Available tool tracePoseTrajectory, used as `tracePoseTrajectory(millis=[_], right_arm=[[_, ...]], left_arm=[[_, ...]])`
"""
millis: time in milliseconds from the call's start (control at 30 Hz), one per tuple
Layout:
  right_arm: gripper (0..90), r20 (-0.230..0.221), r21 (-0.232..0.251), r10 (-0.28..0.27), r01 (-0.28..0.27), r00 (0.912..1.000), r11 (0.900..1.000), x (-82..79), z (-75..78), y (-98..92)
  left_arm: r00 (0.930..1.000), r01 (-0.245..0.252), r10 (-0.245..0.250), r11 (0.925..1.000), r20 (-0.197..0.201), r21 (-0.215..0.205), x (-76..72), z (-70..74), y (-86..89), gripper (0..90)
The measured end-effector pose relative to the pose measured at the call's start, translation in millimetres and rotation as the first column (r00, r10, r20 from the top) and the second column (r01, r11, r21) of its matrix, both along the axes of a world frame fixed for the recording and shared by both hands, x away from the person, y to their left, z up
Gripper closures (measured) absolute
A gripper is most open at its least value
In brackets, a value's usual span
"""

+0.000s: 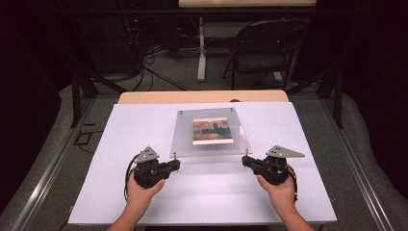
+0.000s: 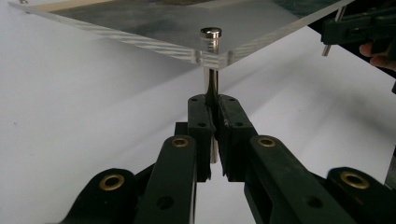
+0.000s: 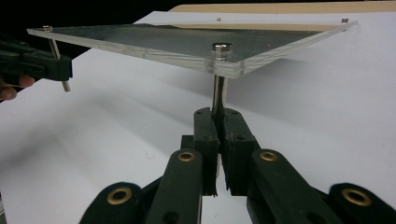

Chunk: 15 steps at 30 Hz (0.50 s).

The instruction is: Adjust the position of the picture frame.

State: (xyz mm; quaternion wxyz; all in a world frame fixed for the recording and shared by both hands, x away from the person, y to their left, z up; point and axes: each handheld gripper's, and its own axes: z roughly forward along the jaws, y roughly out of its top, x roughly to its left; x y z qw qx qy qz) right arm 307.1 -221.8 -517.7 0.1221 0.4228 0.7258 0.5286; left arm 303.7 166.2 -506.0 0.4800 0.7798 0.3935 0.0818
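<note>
Left gripper (image 2: pixel 214 116) clenched on the near-left post (image 2: pixel 208 86) under the clear panel (image 2: pixel 154 25); right gripper (image 3: pixel 218 122) likewise clamped on the near-right post (image 3: pixel 217 93). Both posts upright, gripped below the panel's near corners — near edge lifted off the white worktop (image 1: pixel 207 192), so the panel slopes down away from the hands. Farther off, picture (image 1: pixel 210 131) sandwiched mid-panel, far corners apparently resting toward the worktop's back. Panel dead ahead between both hands, long edge crosswise — any lift probably needs both sides level.
</note>
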Motion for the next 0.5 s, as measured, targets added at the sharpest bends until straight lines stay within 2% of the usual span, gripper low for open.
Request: tracePoseTrajectory(millis=[233,500], right_arm=[[85.8,0.01,-0.017,0.007,-0.007,0.9999,1.0,2.3,-2.4,6.4],[85.7,0.01,-0.011,-0.002,0.002,0.9999,1.0,16.1,-3.0,16.1]], left_arm=[[0.9996,-0.028,0.028,0.9996,-0.004,-0.006,4.6,-3.9,5.0,85.0],[0.9972,-0.074,0.074,0.9972,-0.01,-0.01,24.0,-4.1,11.0,85.3]])
